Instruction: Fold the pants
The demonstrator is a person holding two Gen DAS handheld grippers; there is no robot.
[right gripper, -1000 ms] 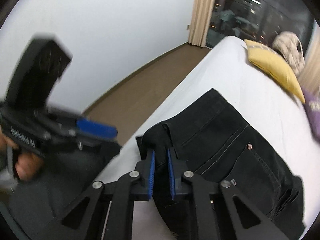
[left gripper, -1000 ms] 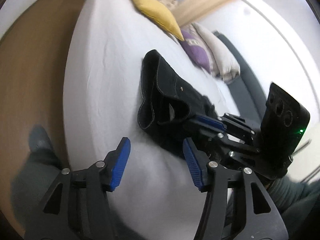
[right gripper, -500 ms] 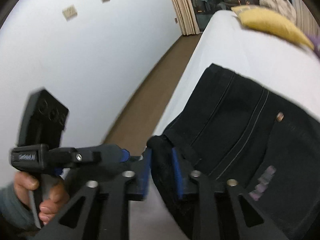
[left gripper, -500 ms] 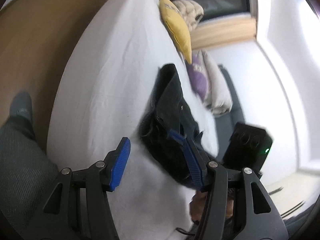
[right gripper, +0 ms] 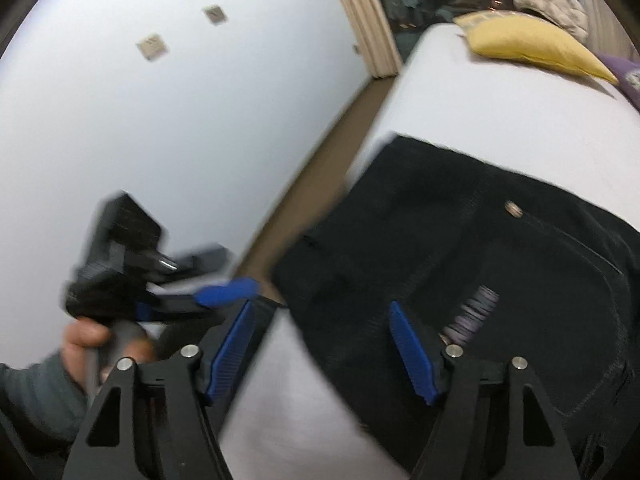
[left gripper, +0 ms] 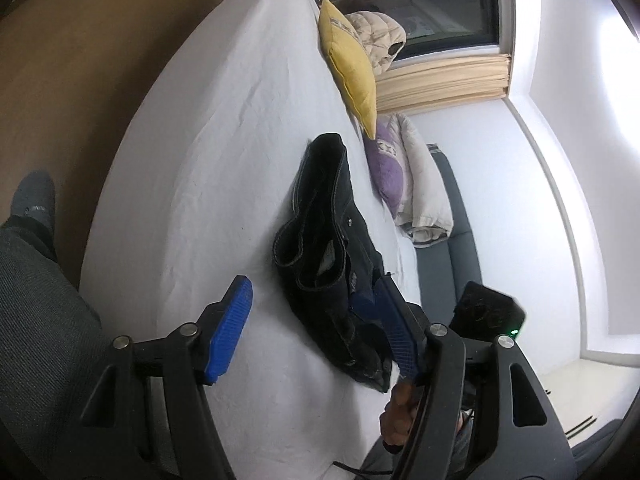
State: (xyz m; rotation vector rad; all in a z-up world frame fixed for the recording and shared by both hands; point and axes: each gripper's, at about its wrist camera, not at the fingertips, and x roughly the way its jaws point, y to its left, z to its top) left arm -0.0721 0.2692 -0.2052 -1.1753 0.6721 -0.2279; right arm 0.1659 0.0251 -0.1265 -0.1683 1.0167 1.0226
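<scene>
Right gripper (right gripper: 332, 348) jaws opening, released black pants (right gripper: 460, 264), left gripper (left gripper: 316, 332) spreading wider, empty.

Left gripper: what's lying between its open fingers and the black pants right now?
In the left wrist view, only bare white bedsheet lies between the left gripper, whose jaws are opening, and the folded black pants; nothing sits between its fingers.

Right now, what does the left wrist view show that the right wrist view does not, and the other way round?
Only the left wrist view shows the folded blanket beside the bed, the dark sofa, the window and a socked foot on the floor.

Only the right wrist view shows two wall plates and the pants' rivet close up.

Both show the black pants on the white bed, the yellow pillow, and both grippers, left and right, jaws opening, gripping nothing.
</scene>
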